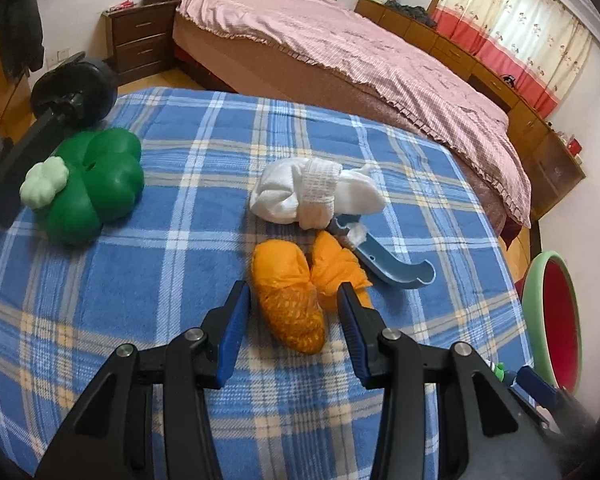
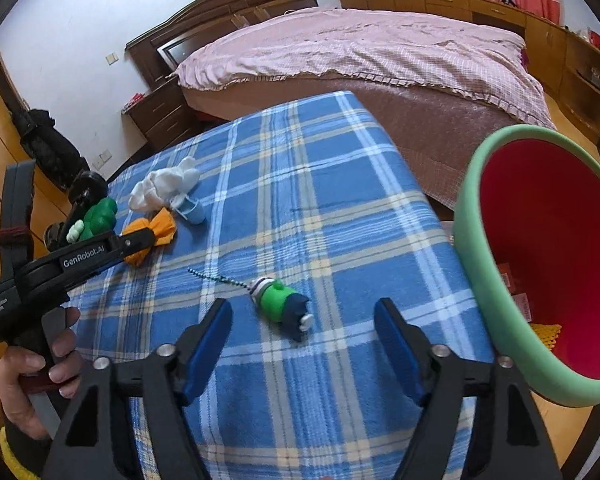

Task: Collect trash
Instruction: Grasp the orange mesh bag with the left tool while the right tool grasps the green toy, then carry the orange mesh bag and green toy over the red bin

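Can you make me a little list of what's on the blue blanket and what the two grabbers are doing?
surface: blue checked blanket
left gripper: open, fingers either side of the orange bundle, not squeezing it
right gripper: open, near the small green toy
other things: white socks, blue plastic piece, big green clover toy
bin: green bucket with red inside, at the blanket's right edge

So the blanket [image 1: 140, 300] fills the middle of the left wrist view. Clover toy [image 1: 96, 184] sits at the left, sock bundle [image 1: 300, 196] at centre, wrapper [image 1: 300, 292] just below it, scoop [image 1: 392, 264] touching both on the right. Bin [image 1: 556, 320] at the right edge, bed [image 1: 360, 48] across the top.
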Motion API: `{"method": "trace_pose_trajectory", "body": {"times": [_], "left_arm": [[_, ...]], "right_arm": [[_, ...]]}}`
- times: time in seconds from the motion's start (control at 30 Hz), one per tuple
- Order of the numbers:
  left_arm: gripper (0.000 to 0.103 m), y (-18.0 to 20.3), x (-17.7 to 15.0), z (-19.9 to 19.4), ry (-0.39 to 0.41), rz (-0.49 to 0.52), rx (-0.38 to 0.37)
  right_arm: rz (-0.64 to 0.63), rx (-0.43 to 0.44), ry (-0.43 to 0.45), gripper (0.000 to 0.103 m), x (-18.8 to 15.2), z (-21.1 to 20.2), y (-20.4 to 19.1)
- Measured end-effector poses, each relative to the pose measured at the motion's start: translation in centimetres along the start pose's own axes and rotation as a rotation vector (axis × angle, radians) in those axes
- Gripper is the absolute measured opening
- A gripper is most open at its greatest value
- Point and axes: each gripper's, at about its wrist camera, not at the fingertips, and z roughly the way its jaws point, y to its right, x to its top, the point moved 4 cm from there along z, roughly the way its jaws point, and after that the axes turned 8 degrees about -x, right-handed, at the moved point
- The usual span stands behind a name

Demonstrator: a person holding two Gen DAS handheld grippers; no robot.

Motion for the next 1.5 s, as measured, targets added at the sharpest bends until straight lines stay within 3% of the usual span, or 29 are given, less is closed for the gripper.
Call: {"method": "trace_pose_trajectory", "body": {"times": [0.13, 0.33, 0.63, 1.07, 1.5], "left_arm": [[0.034, 0.2, -0.1, 0.1, 0.009, 0.04, 0.016], [0.022, 0.4, -0.3, -0.7, 0.014, 0.061, -0.001], [0.021, 1.6, -1.0, -3.1, 0.041, 0.076, -0.038], [0.021, 4.0, -2.4, -6.5, 0.072, 0.091, -0.075], [0.021, 8.5, -3.7, -9.0, 0.093, 0.169, -0.095]], "right_arm": [[-0.011, 0.029, -0.001, 0.052, -0.1, 0.7, -1.0], [-0.037, 0.007, 0.014, 0.039, -0.4, 1.2, -1.8], [-0.028, 0.02, 0.039, 0.023, -0.9, 0.7, -1.7], [0.004, 0.048, 0.128, 0.023, -1.2, -3.4, -0.9], [0.076, 0.04, 0.231, 0.023, -1.7, -8.4, 2.4]]}}
